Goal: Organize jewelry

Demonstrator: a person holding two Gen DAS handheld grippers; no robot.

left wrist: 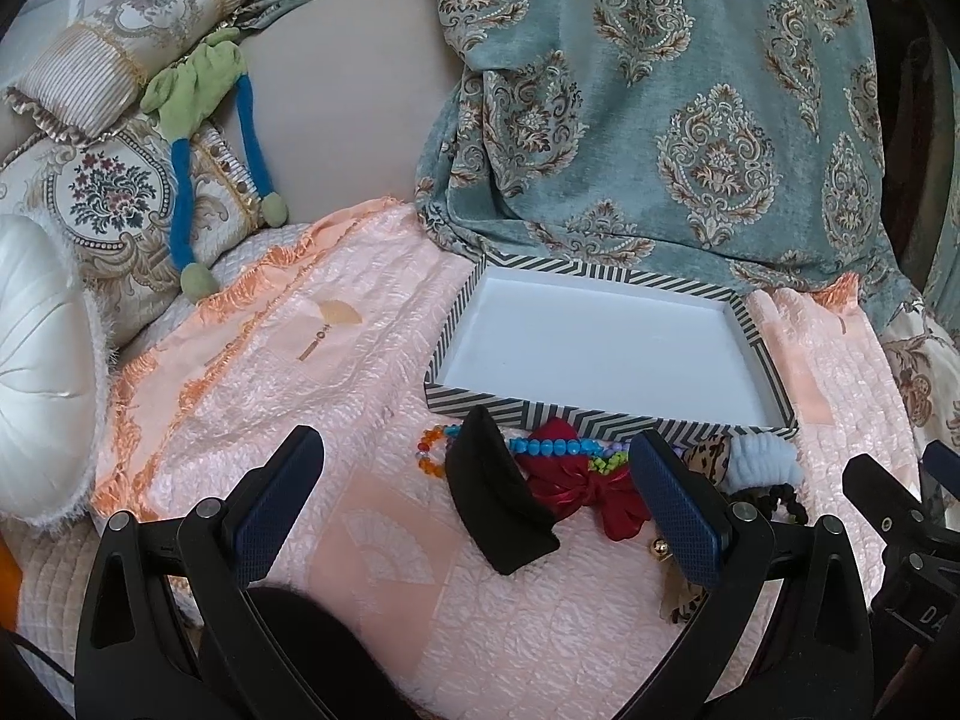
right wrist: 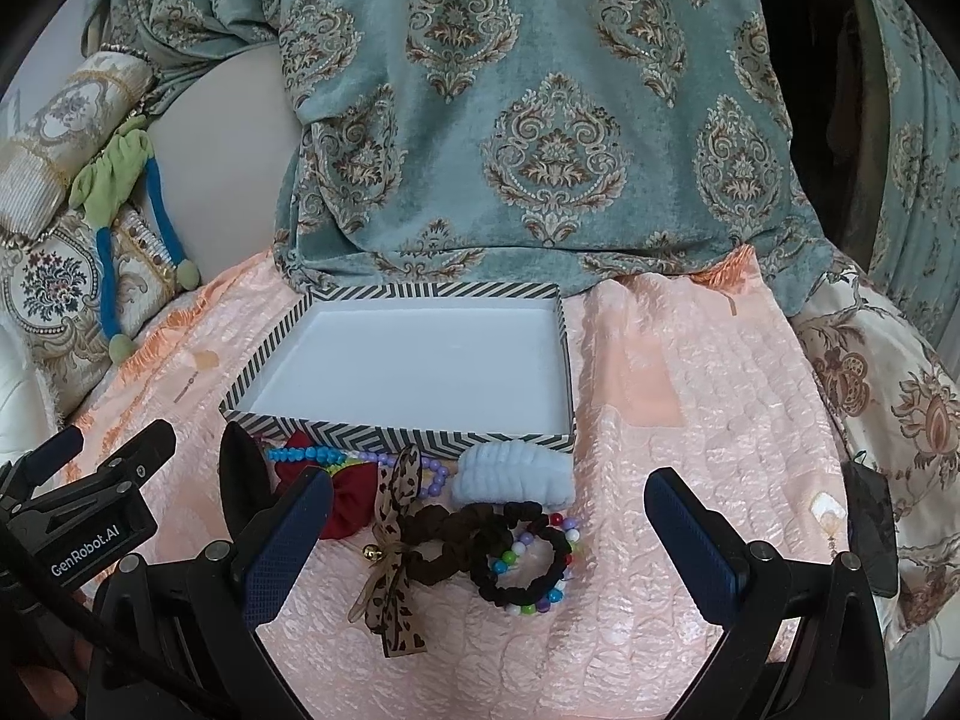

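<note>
Clearly nothing is boxed yet: left gripper (left wrist: 474, 498) and right gripper (right wrist: 489, 540) both hover with jaws spread wide, empty. Jewelry pile (right wrist: 456, 510) lies on the bedspread (right wrist: 690, 420), touching the empty striped box (right wrist: 396, 437). Better to pinch one piece cleanly, avoiding tangles.

Left tool (left wrist: 480, 498) covers part of the red bow (left wrist: 576, 483); blue bead strand (left wrist: 543, 447) runs under it.
</note>
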